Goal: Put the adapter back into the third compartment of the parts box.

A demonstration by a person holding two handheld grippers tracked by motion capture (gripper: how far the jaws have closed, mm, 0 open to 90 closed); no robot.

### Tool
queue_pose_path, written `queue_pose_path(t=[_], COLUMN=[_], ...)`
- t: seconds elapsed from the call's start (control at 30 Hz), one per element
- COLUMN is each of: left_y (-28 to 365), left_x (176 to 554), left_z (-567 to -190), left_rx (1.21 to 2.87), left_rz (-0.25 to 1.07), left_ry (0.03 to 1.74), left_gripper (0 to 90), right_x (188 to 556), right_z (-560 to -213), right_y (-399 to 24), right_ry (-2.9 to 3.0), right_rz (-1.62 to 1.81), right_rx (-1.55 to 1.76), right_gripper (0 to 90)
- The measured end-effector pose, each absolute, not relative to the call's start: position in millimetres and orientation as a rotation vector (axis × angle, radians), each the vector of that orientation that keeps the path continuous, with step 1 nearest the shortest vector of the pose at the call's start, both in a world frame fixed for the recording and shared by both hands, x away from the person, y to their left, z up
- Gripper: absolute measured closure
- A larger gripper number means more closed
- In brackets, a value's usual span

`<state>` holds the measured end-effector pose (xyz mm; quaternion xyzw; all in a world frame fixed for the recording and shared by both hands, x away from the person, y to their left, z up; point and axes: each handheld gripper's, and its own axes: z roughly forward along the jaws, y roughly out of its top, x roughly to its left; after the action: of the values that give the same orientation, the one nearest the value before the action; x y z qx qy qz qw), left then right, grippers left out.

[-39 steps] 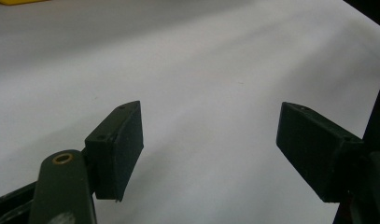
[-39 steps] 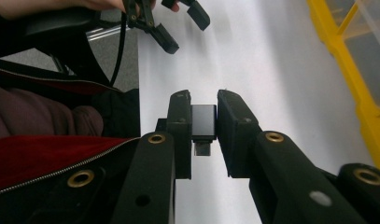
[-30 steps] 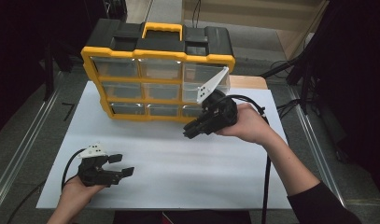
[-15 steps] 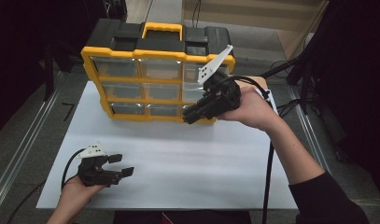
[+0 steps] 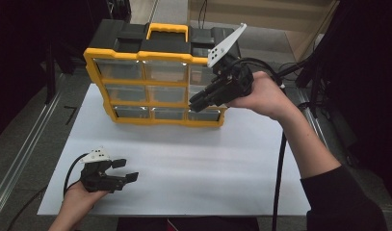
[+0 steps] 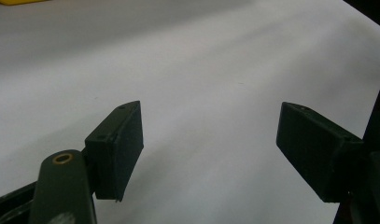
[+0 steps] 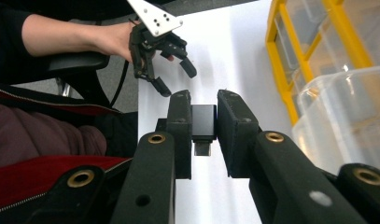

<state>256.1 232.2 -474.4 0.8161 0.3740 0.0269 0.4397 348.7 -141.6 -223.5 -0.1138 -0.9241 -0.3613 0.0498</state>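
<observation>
beside the drawer cabinet (image 5: 155,82), right gripper (image 7: 204,128) pinches a small black adapter (image 7: 203,123); stowing remains. left gripper (image 6: 208,149) rests spread, empty.

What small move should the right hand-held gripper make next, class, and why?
Probably ease forward to a clear drawer in the organiser. The right hand-held gripper is shut on a small black adapter and is raised beside the drawers; the left hand-held gripper rests open on the sheet.

Left gripper (image 5: 124,170): low, level, jaws wide apart, nothing between.
Right gripper (image 7: 204,126): raised, tilted down-left, pads clamped.
Right forearm (image 5: 309,144): stretched forward.
</observation>
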Motion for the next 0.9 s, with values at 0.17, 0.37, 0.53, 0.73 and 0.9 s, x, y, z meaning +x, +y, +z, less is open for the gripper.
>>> queue_pose_path(t=[0.17,0.37,0.53,0.73,0.9], left_y=[232.2,232.5,232.1,232.2,232.6], left_x=[256.1,256.1,255.9,256.0,255.5], left_z=[-474.3,-474.3,-474.1,-474.2,-473.4], left_rx=[2.029,2.027,2.03,2.028,2.032], left_rz=[0.067,0.065,0.066,0.063,0.059], left_ry=[0.927,0.922,0.921,0.92,0.916], left_gripper=[24.4,24.4,24.4,24.4,24.4], right_x=[357.4,368.2,377.7,387.0,395.8], right_z=[-213.3,-199.6,-191.0,-181.6,-179.6], right_y=[-142.4,-146.4,-150.5,-152.8,-150.1], right_ry=[-2.826,-2.834,-2.843,-2.849,-2.862], right_rz=[-1.098,-1.112,-1.12,-1.163,-1.143], right_rx=[-0.365,-0.417,-0.46,-0.475,-0.499], right_gripper=[73.3,73.3,73.3,73.3,73.3])
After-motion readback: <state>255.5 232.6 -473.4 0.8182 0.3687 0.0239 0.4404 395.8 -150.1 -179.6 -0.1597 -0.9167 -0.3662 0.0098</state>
